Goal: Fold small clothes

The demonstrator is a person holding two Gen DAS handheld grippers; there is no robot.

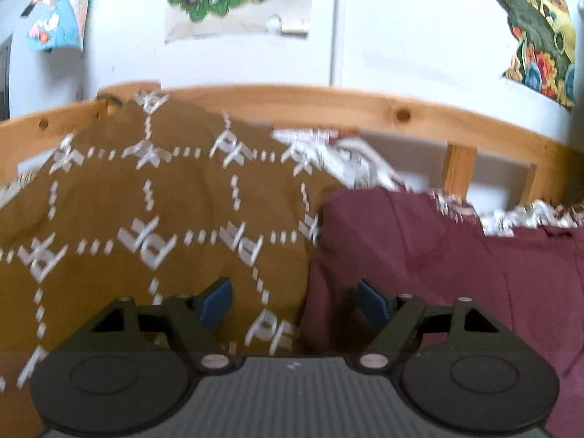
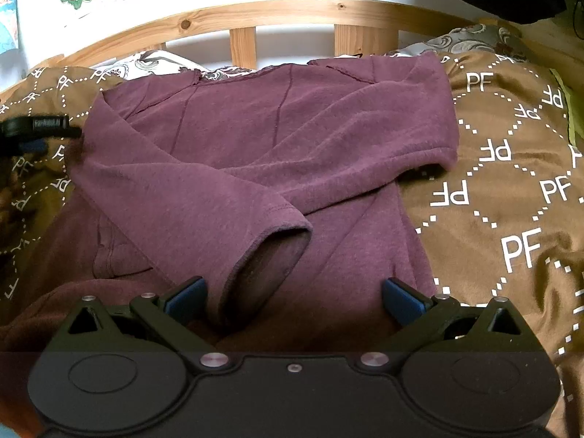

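Sleeve cuff (image 2: 270,255) nearest, maroon top (image 2: 255,138) — neckline toward headboard (image 2: 255,14)

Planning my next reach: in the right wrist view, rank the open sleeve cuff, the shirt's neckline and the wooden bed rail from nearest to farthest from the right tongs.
1. Open sleeve cuff: just ahead of the right tongs, left of centre.
2. Neckline: at the maroon shirt's far edge, upper middle.
3. Wooden bed rail: behind the shirt, against the wall.
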